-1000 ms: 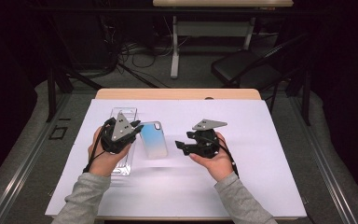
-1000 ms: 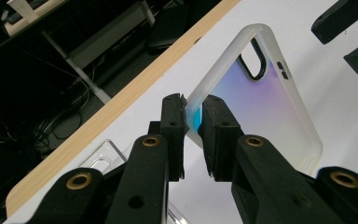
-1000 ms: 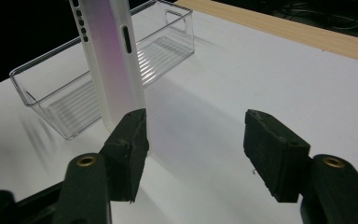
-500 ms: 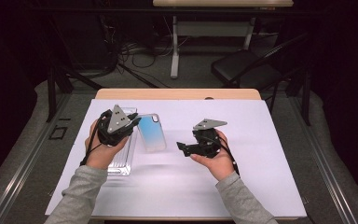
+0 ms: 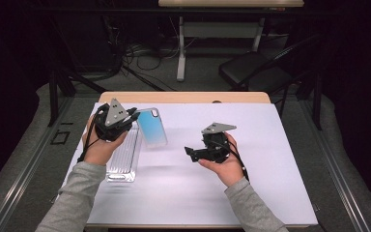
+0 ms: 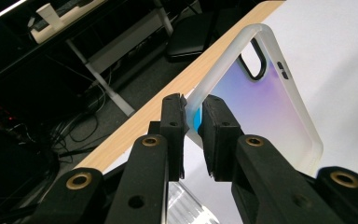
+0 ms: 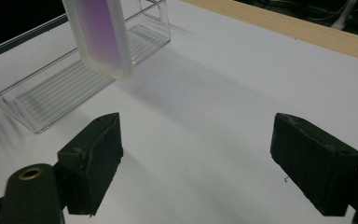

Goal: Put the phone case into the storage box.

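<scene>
From the high view, the left tongs point(image 5: 131, 116) pinch one edge of a phone case point(image 5: 151, 126), held off the bench point(image 5: 270, 159) just beside a clear plastic tray point(image 5: 124, 162). The right tongs point(image 5: 189, 152) hover near the bench's middle, well apart from the case.

In the left gripper view, both pads clamp the case's point(image 6: 265, 105) frosted rim.

In the right gripper view, the jaws stand spread with nothing between them, having just been opening; the case point(image 7: 101, 35) hangs over the tray point(image 7: 51, 100).

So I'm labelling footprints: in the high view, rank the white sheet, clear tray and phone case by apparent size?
1. White sheet, by far the largest.
2. Clear tray.
3. Phone case, held raised and tilted, so slightly flattered.
</scene>
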Demonstrator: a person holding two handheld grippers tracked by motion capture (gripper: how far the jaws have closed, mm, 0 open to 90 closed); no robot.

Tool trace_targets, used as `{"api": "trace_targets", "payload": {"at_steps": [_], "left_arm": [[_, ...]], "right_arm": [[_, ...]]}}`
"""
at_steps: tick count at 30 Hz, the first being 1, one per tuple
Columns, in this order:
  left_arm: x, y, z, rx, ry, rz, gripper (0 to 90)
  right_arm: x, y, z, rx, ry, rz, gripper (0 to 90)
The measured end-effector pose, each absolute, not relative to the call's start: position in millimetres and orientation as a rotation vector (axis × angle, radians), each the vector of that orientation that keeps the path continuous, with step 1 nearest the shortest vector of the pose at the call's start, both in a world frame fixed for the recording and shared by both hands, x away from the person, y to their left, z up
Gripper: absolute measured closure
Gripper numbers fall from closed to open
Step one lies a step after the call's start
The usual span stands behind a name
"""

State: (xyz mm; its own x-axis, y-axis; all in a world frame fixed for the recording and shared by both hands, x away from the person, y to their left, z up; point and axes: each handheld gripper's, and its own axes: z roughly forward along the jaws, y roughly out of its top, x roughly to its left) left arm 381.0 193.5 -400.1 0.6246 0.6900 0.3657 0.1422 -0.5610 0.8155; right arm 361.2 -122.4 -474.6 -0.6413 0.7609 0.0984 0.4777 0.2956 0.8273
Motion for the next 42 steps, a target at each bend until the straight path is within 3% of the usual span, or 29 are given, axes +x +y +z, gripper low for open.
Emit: {"api": "trace_targets", "payload": {"at_steps": [42], "left_arm": [[430, 231, -394, 2.056, 0.741, 0.972, 79.7]], "right_arm": [[362, -123, -476, 1.105, 2.243, 1.252, 16.2]]}}
